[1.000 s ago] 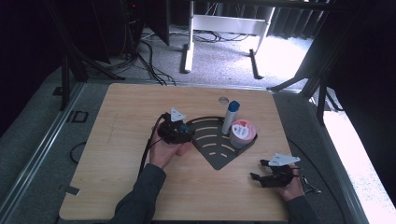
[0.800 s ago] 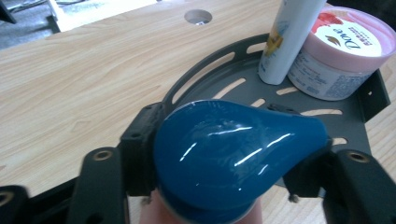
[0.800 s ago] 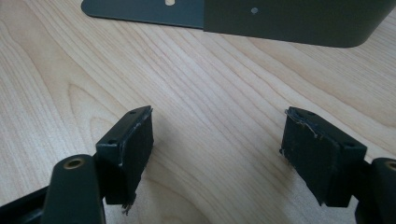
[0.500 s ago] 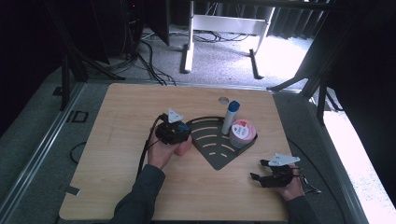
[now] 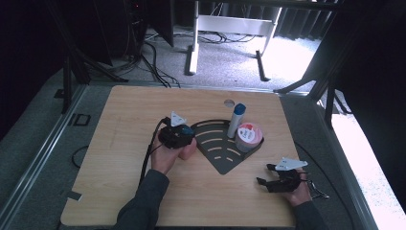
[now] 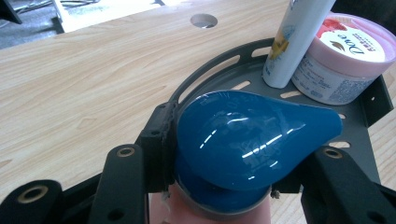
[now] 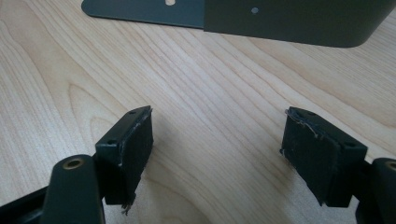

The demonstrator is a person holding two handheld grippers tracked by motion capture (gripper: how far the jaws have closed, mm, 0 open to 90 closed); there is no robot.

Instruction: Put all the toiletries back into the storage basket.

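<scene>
A pink bottle with a blue teardrop-shaped cap (image 6: 252,140) is clamped between the jaws of the left gripper (image 5: 176,135), which have just been closing; in the left gripper view the pads are seen pressed against the cap from both sides, with the pink body (image 6: 205,212) showing just below it. In the high view the bottle (image 5: 187,149) is held at the left edge of a dark fan-shaped rack (image 5: 220,148) that lies on the wooden table (image 5: 124,115), and the person's left hand (image 5: 165,155) is wrapped around the gripper. Inside the rack, a white tube with a blue top (image 5: 236,120) is stood upright, and a round pink-lidded jar (image 5: 248,136) is set just beside it, the two seemingly touching. A round hole (image 5: 229,102) is seen in the tabletop behind the rack. The right gripper (image 5: 268,179) is held low over the table near the front right corner, well apart from the bottle and a little in front of the rack; its jaws are spread wide with bare wood between them, as seen in the right gripper view, where the rack's wall (image 7: 299,21) is visible beyond.
</scene>
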